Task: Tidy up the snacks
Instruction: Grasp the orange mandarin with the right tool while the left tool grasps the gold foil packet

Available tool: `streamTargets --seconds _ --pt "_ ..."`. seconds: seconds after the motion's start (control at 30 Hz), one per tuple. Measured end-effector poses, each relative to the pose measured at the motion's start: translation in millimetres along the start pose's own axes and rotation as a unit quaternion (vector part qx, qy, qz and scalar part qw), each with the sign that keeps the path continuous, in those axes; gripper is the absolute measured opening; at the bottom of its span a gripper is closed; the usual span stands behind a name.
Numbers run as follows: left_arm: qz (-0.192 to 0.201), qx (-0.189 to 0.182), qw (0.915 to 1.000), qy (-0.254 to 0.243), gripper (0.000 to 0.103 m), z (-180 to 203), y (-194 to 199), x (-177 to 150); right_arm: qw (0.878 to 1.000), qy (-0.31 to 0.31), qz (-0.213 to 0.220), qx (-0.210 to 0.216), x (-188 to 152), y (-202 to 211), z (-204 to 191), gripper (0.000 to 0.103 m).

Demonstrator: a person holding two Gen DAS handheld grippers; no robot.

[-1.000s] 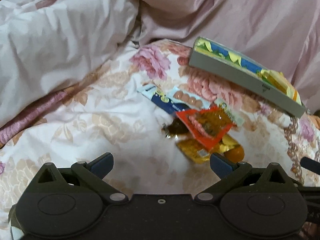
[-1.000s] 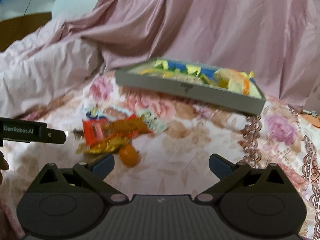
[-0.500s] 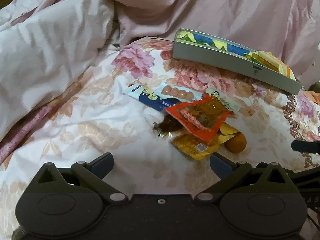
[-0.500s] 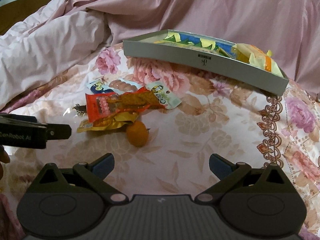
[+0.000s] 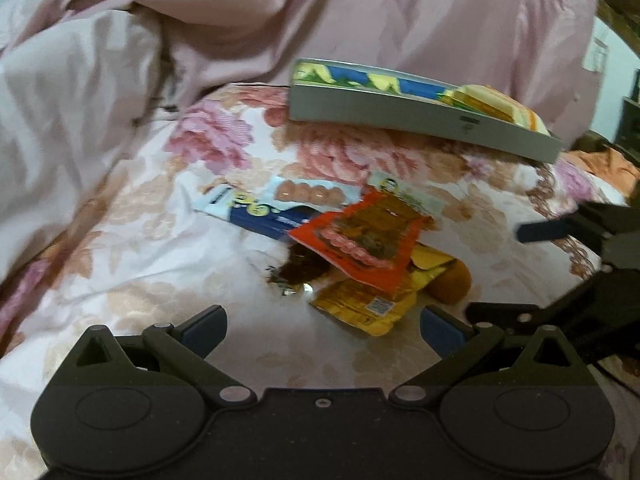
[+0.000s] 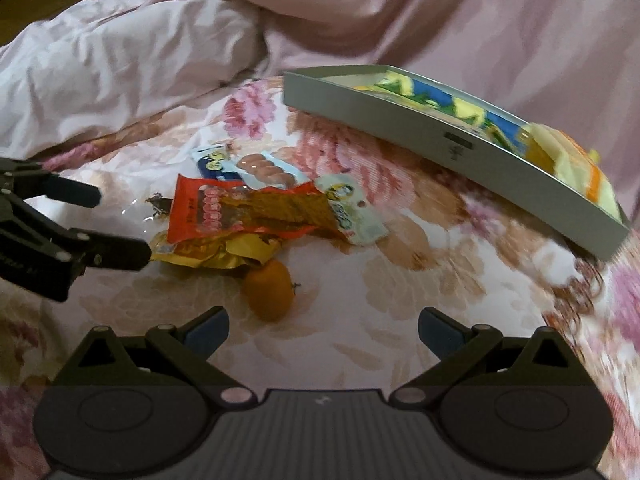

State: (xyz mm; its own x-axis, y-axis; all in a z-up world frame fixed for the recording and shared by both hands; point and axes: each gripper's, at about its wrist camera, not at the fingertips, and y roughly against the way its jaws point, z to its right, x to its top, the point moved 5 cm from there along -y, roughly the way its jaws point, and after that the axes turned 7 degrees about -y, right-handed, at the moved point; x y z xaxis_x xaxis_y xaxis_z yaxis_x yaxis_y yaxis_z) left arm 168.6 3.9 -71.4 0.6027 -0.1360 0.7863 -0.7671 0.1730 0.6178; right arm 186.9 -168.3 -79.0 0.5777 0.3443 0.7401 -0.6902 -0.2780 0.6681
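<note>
On the bed (image 6: 420, 288), a loose heap of snacks lies near the middle of the flowered cover: a red packet (image 6: 240, 212) on top of a yellow packet (image 6: 212, 254), a blue-and-white sausage packet (image 6: 248, 168) behind them, and a small orange fruit (image 6: 270, 294) just beside the yellow one. The grey tray (image 6: 400, 128), already holding yellow and blue packets, rests toward the far right edge against the pink quilt (image 6: 120, 72). The left tool (image 5: 322, 326) and right tool (image 6: 322, 326) both hover near the heap, fingers apart and empty.
</note>
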Motion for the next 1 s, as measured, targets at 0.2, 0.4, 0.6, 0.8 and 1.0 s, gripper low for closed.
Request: streamTargets --seconds 0.2,0.4,0.6,0.8,1.0 --pt "-0.008 -0.049 0.9986 0.02 0.102 -4 -11 0 0.996 0.085 0.013 0.039 1 -14 -13 0.102" --pt "0.003 -0.082 0.9958 0.041 0.102 -6 -13 3 0.996 0.071 0.004 0.052 2 -24 -13 0.091" --pt "0.011 -0.103 0.9942 0.029 0.102 2 -7 6 0.997 0.047 0.006 0.062 4 -29 -7 0.072" --pt "0.021 -0.09 0.9955 0.02 0.102 6 -13 6 0.995 0.061 -0.002 0.078 4 -28 -16 0.04" --pt "0.021 -0.098 0.9949 -0.01 0.102 14 -26 8 0.994 0.083 -0.007 0.066 4 -26 -18 0.037"
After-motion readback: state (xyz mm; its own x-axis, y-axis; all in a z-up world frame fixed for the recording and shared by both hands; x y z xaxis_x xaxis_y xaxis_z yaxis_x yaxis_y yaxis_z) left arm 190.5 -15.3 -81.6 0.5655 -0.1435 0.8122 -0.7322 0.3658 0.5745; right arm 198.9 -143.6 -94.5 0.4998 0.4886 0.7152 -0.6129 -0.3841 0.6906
